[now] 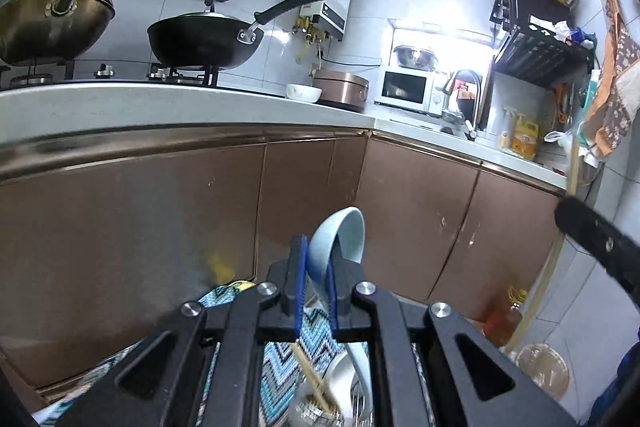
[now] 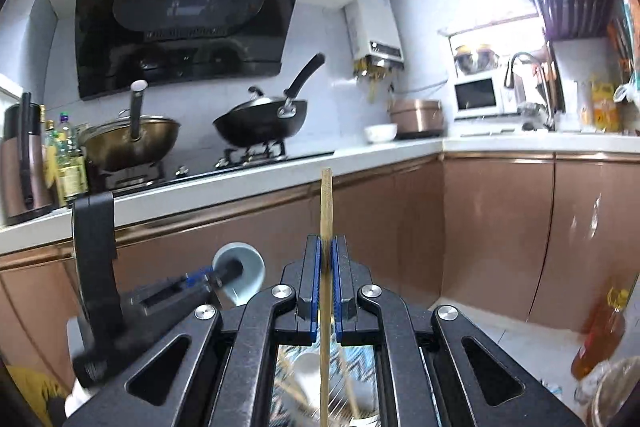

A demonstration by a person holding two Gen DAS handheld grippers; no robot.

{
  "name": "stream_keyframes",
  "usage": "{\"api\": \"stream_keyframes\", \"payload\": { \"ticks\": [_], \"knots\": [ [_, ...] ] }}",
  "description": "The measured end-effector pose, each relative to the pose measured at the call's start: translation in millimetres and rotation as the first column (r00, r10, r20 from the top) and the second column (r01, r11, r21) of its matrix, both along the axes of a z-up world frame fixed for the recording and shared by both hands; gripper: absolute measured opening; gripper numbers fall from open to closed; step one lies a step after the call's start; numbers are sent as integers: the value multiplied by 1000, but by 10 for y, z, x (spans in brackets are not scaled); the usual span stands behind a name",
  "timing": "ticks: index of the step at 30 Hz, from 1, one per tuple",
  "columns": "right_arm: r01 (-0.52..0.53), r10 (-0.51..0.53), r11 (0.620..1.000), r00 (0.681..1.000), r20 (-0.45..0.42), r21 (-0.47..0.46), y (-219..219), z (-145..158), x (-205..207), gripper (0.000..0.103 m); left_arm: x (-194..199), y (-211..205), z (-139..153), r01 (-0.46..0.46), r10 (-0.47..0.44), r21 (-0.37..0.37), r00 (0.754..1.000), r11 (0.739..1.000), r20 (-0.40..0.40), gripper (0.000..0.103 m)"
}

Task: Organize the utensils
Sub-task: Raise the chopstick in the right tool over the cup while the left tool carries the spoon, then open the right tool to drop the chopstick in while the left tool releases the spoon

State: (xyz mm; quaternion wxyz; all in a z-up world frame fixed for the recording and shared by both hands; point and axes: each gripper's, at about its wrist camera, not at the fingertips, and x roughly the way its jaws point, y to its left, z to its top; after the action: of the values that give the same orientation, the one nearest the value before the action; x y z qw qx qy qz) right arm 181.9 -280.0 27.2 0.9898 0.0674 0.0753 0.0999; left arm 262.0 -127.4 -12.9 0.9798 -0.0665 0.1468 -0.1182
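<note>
My left gripper (image 1: 316,267) is shut on a pale blue ceramic spoon (image 1: 340,239), bowl end up, held in the air before the brown cabinets. The same spoon (image 2: 244,273) and the left gripper (image 2: 224,273) show at the lower left of the right wrist view. My right gripper (image 2: 326,259) is shut on a thin bamboo chopstick (image 2: 326,211) that stands upright between the blue pads. Below both grippers lie more chopsticks (image 1: 314,383), a white cup (image 1: 340,375) and a glass holder on a zigzag cloth (image 1: 280,359), mostly hidden by the gripper frames.
A white counter (image 2: 280,171) carries a brass wok (image 2: 132,143), a black wok (image 2: 260,123), a white bowl (image 2: 380,133), a rice cooker (image 2: 416,119) and a microwave (image 2: 478,97). Brown cabinet doors (image 1: 160,227) lie ahead. An oil bottle (image 2: 600,331) stands on the floor.
</note>
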Motion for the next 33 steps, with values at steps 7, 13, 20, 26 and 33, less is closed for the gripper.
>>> {"api": "stream_keyframes", "payload": {
  "ticks": [7,13,20,26,33],
  "knots": [
    [26,-27,1000,999,-18,-12,-89,-336,378,5,176,-174,-344,-32,32,-8,999,999,28,8],
    [45,-49,997,996,-70,-63,-32,-709,450,5,223,-268,-573,-40,40,-26,999,999,28,8],
    [48,-61,993,991,-117,-107,-1,-895,379,9,165,-244,-738,20,-21,-60,1000,998,-19,25],
    [70,-85,991,988,-130,-117,-37,-808,237,25,-88,-35,-521,59,-60,-64,998,996,-19,41],
    [80,-95,987,990,-101,-136,-14,-494,-255,26,-698,557,-46,86,-86,23,996,996,15,43]
  ]
}}
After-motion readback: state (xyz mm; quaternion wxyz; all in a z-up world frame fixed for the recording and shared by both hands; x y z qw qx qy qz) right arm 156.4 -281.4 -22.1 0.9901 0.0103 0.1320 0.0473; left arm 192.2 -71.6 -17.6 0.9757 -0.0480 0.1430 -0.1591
